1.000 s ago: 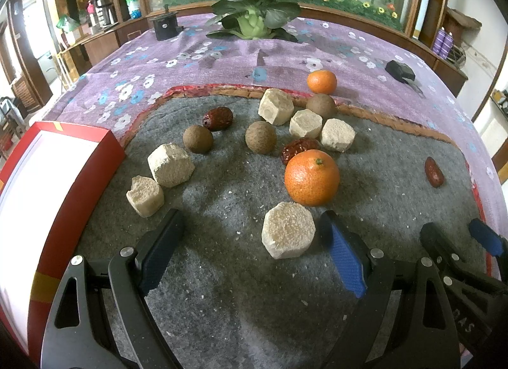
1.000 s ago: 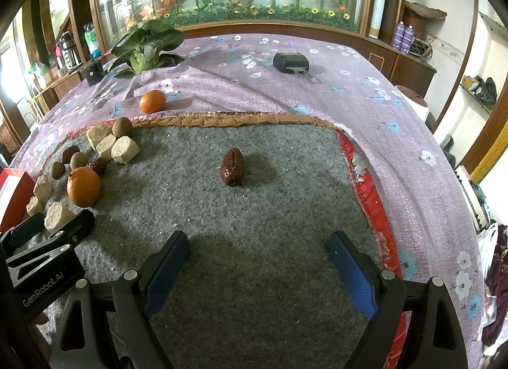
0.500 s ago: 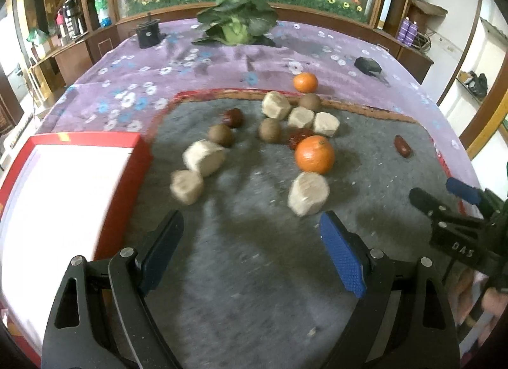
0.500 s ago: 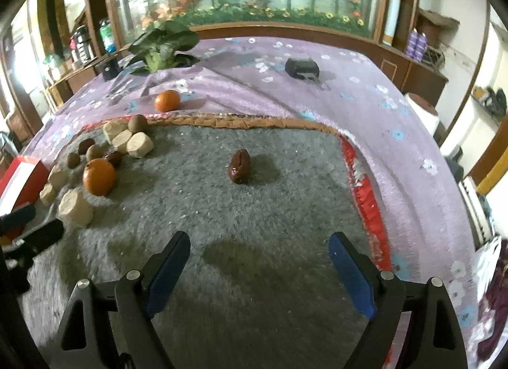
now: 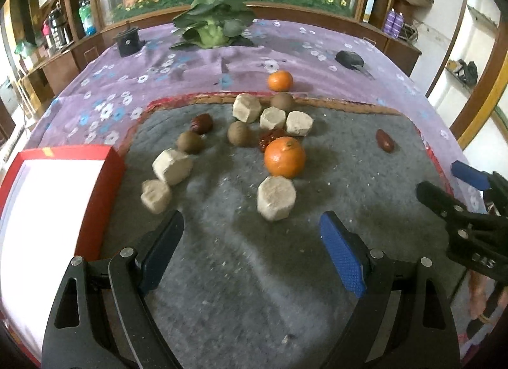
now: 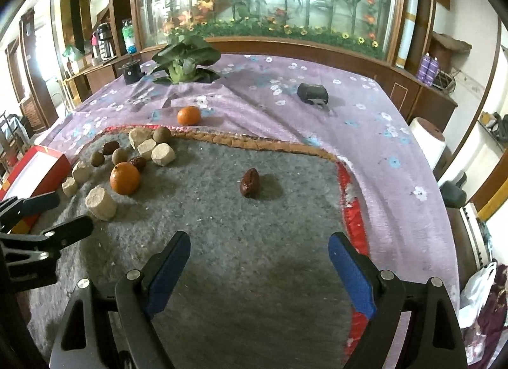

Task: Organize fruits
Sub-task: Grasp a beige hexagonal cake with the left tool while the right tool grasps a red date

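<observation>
On the grey felt mat (image 5: 222, 273) lie a large orange (image 5: 284, 157), several beige hexagonal blocks, the nearest one (image 5: 276, 198), brown round fruits (image 5: 238, 133) and red dates (image 5: 202, 123). One date (image 6: 250, 183) lies alone toward the right. A small orange (image 5: 279, 80) sits on the purple cloth beyond the mat. My left gripper (image 5: 250, 242) is open and empty, just short of the nearest block. My right gripper (image 6: 258, 262) is open and empty, short of the lone date.
A red box with a white inside (image 5: 47, 210) stands at the mat's left edge. A leafy plant (image 5: 212, 26), a black cylinder (image 5: 128, 40) and a black device (image 6: 312, 93) sit on the flowered purple cloth (image 6: 381, 147) at the back. The table's edge falls off at right.
Both grippers have pulled back and risen from the mat, so the fruits look smaller and farther. The red box shows more fully. Both stay open and nothing on the mat has moved.
</observation>
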`<state>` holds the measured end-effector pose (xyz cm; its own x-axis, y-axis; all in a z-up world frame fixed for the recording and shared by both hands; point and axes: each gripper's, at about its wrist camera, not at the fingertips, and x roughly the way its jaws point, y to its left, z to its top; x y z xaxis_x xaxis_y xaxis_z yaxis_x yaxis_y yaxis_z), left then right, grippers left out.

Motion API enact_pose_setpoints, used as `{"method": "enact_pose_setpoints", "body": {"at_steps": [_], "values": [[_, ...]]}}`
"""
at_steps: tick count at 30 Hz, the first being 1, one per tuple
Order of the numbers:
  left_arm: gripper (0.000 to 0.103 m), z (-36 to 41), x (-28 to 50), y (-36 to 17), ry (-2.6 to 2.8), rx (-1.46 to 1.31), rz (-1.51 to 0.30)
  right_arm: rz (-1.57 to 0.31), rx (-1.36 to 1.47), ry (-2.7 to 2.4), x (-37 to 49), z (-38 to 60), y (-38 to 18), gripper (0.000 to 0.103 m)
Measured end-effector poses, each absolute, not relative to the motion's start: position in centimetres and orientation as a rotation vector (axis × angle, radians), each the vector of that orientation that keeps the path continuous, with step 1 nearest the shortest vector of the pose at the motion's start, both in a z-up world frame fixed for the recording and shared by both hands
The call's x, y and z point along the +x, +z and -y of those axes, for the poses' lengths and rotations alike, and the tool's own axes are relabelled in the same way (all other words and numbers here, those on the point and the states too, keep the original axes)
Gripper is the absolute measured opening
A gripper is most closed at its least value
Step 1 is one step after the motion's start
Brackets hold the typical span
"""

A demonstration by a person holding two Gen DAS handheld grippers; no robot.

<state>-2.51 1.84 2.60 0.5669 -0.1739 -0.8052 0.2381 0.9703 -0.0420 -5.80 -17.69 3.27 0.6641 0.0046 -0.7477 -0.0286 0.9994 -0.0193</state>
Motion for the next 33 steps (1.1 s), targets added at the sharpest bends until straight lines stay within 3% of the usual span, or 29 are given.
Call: {"method": "enact_pose_setpoints", "body": {"at_steps": [11,13,15,21,24,33], "values": [[0.086,-0.8,-0.8,1.5,-0.218,0.077,-0.971,-0.874,0.006,0.023,-5.5,19.9,2.5,0.089],[0.076,-0.8,-0.7,1.3,-0.222,0.082,-0.978,-0.875,0.008,0.027,-5.4,19.8,2.3,0.089],[0.053,-0.9,-0.5,1.0,-0.217,0.081,-0.987,-0.875,0.01,0.032,-5.4,19.8,2.2,0.089],[0.031,-1.2,-0.7,1.4,-0.248,0.055,-0.972,-0.867,0.032,0.073,-4.5,19.5,2.3,0.088],[0.03,-1.2,-1.1,1.8,-0.252,0.066,-0.973,-0.867,0.065,0.125,-3.4,19.4,2.1,0.082],[0.029,-1.6,-1.3,1.9,-0.256,0.037,-0.985,-0.92,0.061,0.137,0.9,19.4,1.1,0.046]]}}
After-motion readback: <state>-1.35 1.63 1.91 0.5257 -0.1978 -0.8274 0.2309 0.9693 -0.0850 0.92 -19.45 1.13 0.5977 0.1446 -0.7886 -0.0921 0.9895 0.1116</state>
